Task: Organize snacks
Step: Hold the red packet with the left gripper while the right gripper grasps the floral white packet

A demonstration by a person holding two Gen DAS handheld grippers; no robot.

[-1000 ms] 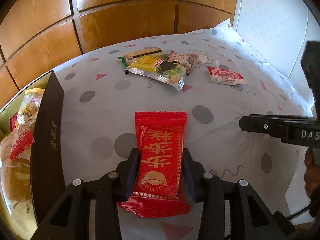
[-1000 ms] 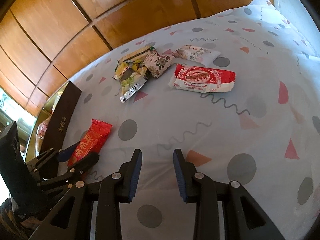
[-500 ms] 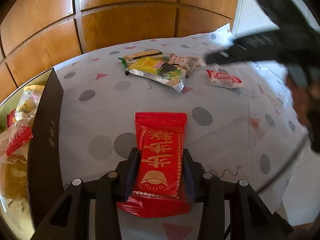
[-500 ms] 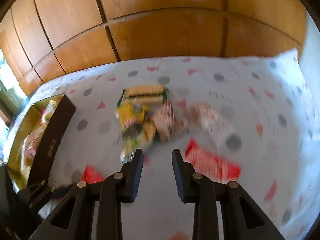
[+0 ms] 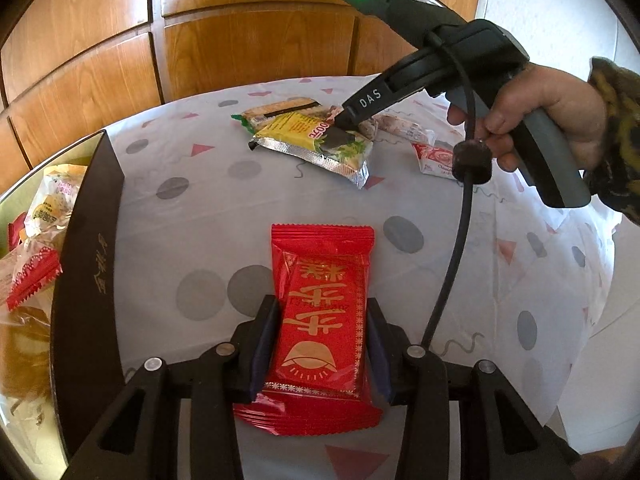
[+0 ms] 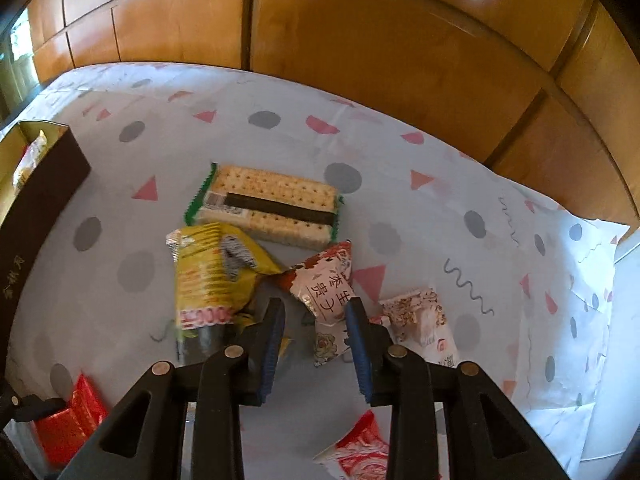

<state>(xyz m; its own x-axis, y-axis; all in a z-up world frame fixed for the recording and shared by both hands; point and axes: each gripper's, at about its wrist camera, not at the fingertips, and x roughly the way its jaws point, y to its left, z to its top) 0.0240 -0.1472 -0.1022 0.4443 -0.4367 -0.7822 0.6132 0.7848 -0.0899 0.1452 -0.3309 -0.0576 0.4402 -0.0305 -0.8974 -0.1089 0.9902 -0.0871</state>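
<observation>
My left gripper (image 5: 322,332) is shut on a red snack packet (image 5: 324,300) that lies lengthwise between its pads, low over the patterned cloth. My right gripper (image 6: 316,328), held by a hand (image 5: 540,120), hovers over the snack pile at the far side. Its jaws are opening, a narrow gap apart. A white-and-red packet with printed characters (image 6: 328,292) shows in that gap, and the pads do not press it. A yellow packet (image 6: 208,276) lies to its left, and a cracker pack (image 6: 272,208) lies behind.
A dark box (image 5: 86,280) with several snacks inside stands at the left edge. A pale packet (image 6: 420,320) and a red-and-white one (image 6: 360,452) lie right of the pile. Wooden panels rise behind the table. The cloth (image 5: 200,208) hangs over the right edge.
The right gripper swung from the near side of the table to over the snack pile and rolled its view round. The left gripper and its red packet stayed put.
</observation>
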